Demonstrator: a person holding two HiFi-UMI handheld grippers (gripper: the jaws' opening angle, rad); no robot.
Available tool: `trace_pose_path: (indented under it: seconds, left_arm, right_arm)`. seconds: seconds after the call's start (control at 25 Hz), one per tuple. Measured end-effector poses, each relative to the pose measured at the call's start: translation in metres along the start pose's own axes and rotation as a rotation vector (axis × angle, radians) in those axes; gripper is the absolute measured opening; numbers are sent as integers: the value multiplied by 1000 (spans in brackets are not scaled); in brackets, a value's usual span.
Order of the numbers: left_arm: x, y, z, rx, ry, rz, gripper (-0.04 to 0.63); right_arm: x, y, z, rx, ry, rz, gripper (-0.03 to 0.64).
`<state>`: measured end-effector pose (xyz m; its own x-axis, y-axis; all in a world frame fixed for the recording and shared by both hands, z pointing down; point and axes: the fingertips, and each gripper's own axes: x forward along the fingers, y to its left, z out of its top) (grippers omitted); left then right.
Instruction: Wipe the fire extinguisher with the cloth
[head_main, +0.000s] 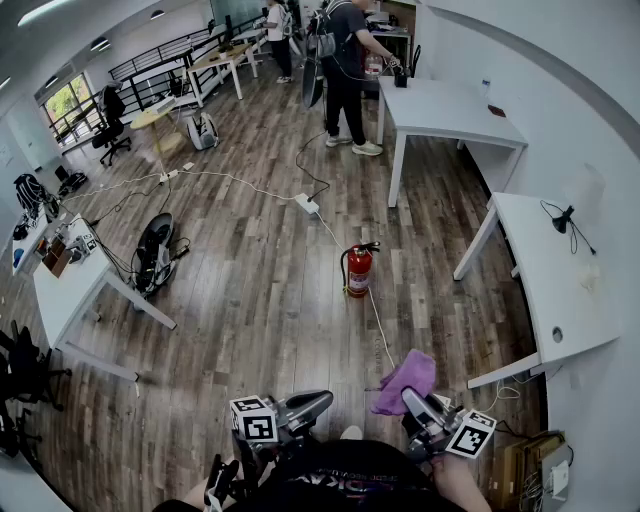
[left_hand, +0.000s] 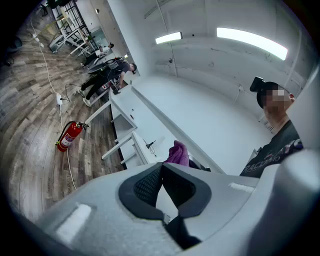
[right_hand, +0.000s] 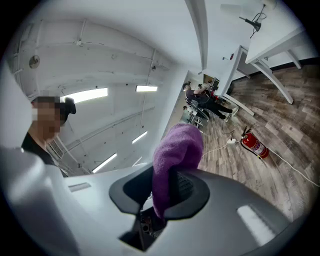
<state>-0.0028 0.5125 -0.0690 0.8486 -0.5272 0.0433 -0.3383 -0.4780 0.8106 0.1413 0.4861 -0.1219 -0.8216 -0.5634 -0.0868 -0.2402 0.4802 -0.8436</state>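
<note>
A red fire extinguisher stands upright on the wooden floor in the middle of the head view, well ahead of both grippers; it shows small in the left gripper view and the right gripper view. My right gripper at the lower right is shut on a purple cloth, which bulges out between its jaws. My left gripper at the lower middle is shut with nothing in it; its pads meet at the tips. The cloth also peeks over them.
White desks line the right wall, another stands behind the extinguisher. A white cable and a power strip lie on the floor. A person stands at the far desk. Another desk and a vacuum-like device sit left.
</note>
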Motion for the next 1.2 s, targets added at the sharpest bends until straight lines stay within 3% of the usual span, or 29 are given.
trace_pose_path:
  seconds: [1.2]
  left_arm:
    - [-11,4,14,-1,-28,56,-5]
  right_arm:
    - [3,-10,14,61,-41,26,67]
